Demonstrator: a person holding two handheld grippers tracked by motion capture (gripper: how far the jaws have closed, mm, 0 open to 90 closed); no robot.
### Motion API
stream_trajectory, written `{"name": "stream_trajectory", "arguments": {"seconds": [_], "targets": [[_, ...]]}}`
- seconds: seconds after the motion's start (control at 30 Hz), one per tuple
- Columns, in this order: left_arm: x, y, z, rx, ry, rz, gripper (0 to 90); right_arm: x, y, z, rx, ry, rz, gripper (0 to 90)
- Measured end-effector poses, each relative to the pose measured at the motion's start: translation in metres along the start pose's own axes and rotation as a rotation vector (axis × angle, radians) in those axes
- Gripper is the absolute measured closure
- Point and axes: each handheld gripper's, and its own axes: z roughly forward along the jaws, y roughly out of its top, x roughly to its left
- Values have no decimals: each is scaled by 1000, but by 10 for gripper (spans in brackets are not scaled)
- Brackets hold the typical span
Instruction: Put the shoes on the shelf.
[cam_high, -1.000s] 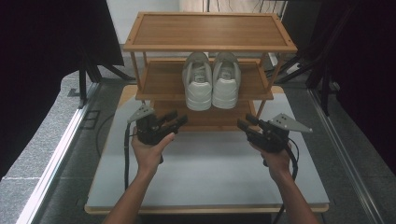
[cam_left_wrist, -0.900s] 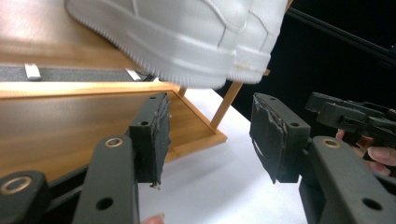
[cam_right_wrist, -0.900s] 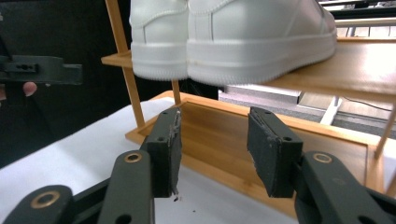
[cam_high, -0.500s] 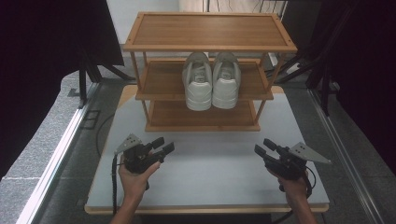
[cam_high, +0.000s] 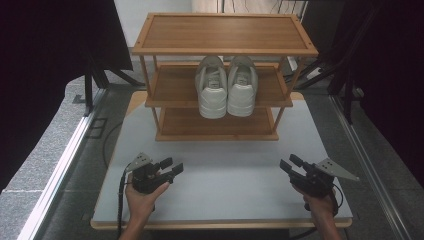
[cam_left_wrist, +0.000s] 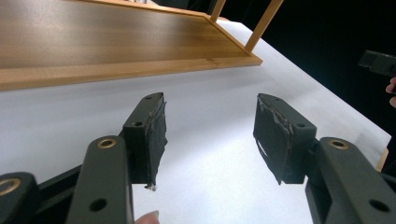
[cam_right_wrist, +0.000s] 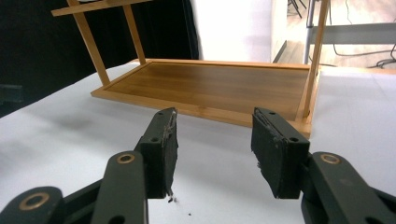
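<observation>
Setting: white table between dark curtains, bearing a three-tier wooden shoe rack.

Item: pair of white sneakers, side by side on the middle shelf, toes toward the person. Likely light, with soft uppers and firmer soles; best taken at the heel or the collar rim, one shoe per gripper.

Tools: left gripper and right gripper low over the near table, well apart from the shoes. Both have just been opening; jaws apart, nothing between them.
</observation>
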Motion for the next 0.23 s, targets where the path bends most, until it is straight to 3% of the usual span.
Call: {"name": "stream_trajectory", "arguments": {"seconds": [0.13, 0.23], "targets": [[1, -4, 5, 29, 9, 13, 424, 2, -3, 3, 8, -20, -20, 470], [4, -8, 15, 91, 18, 22, 396, 0, -11, 11, 45, -52, -20, 407]]}}
